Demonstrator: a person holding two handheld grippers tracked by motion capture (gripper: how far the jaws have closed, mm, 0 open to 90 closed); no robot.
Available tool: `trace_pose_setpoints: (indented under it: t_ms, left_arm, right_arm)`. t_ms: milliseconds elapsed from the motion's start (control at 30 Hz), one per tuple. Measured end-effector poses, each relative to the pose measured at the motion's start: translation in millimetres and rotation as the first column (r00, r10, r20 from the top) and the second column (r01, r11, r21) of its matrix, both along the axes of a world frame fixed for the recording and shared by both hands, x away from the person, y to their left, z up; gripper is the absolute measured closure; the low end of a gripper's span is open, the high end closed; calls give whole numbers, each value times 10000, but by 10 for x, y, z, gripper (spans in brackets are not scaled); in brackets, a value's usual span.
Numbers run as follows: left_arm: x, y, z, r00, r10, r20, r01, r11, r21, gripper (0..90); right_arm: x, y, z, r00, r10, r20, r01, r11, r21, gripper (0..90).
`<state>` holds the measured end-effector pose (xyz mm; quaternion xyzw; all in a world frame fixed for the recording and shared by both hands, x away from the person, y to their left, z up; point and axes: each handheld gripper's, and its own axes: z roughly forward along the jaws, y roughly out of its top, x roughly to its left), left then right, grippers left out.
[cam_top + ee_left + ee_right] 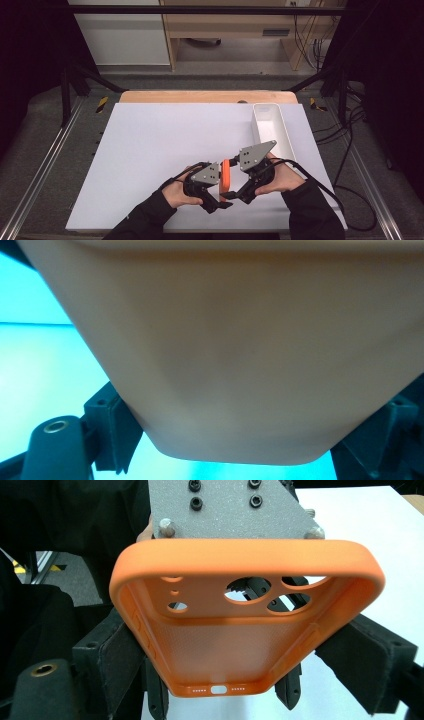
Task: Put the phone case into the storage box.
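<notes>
We've got the orange phone case (pixel 245 630) clamped by both the L gripper (pixel 223 198) & R gripper (pixel 235 192), prob. steadying it for a handover.

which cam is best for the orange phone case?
Right gripper view: the phone case shows its whole inside, with camera cutouts, port hole and rim, and a black pad against each long side. The left gripper view gives a blurred close-up of its plain back. The high view gives a thin orange strip between the grippers.
</notes>
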<state>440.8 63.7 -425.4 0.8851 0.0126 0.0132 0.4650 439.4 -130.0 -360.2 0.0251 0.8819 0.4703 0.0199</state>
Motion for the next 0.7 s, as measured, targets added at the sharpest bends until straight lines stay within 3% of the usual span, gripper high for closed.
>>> trace_pose_setpoints:
  t_ms: [700]
  left_arm:
    - [3, -4, -15, 10000, 25, 8, -26, 10000, 80, 153]
  right_arm:
    - [10, 2, -7, 10000, 58, 8, -57, 9999, -101, 161]
